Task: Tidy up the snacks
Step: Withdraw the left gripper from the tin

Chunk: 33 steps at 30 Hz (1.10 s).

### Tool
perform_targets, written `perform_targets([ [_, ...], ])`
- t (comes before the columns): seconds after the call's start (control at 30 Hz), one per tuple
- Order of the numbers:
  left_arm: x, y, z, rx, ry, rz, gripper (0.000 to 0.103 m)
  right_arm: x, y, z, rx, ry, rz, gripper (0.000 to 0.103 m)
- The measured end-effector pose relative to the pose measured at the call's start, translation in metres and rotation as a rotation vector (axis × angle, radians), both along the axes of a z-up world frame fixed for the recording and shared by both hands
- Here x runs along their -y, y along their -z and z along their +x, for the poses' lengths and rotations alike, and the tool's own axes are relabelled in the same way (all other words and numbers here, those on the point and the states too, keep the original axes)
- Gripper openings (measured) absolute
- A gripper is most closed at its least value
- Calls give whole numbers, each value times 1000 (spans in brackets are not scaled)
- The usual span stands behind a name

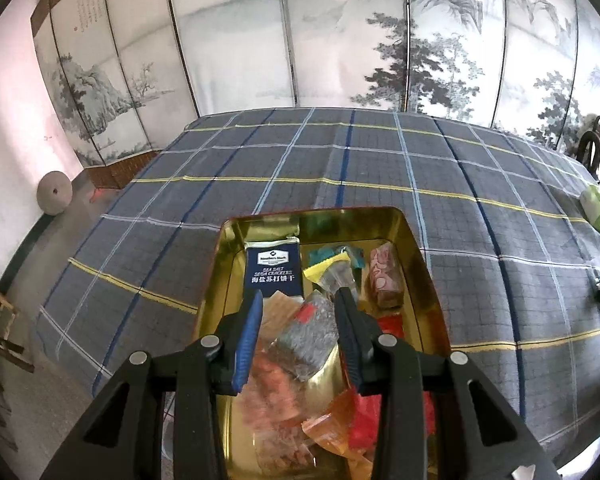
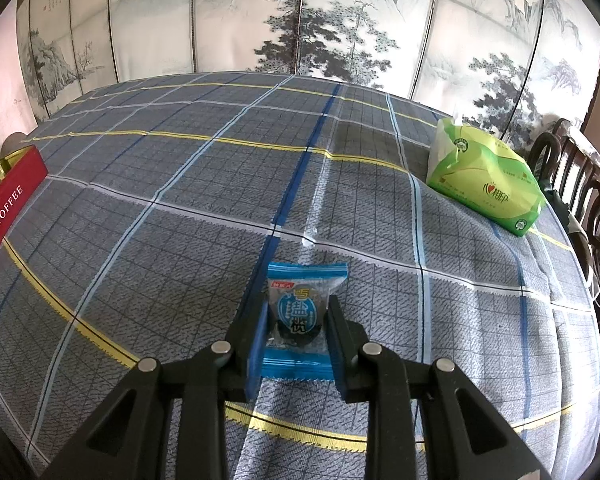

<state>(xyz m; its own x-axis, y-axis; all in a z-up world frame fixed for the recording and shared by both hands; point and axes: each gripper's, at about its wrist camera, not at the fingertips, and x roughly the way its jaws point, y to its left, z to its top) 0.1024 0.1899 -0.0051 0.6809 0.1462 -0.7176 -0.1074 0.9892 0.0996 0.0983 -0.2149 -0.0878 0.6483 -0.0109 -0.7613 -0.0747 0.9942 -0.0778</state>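
On the checked tablecloth (image 2: 180, 208), the right gripper (image 2: 296, 322) pinches a blue snack packet (image 2: 300, 320). The left gripper (image 1: 298, 320), nearly closed, holds nothing over the full gold tin (image 1: 424, 280). The slippery packet could slide out.

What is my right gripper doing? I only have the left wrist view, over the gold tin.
Observer: The right gripper is shut on a small blue snack packet, pads pressing its two sides, above the checked tablecloth.
Operator: Anything else on the table on that side?
Observer: A green tissue pack lies far right on the cloth, well beyond the packet.
Operator: Can that camera see the tin?
Observer: Only its outside: a red wall printed TOFFEE at the left edge of the view, with a sliver of gold rim above it.
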Motion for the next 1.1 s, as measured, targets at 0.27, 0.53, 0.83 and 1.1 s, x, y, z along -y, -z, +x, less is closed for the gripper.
perform_targets([
  [0.27, 6, -4, -10, 4, 4, 19, 34, 2, 0, 0, -1, 0, 11, 27],
  [0.53, 6, -10, -27, 5, -8, 45, 36, 7, -2, 0, -16, 18, 41, 27],
  [0.83, 2, -13, -47, 3, -34, 54, 36, -10, -4, -11, -40, -25, 50, 27],
  [1.1, -5, -14, -65, 5, -61, 75, 43, -38, -20, -21, -25, -62, 131, 27],
])
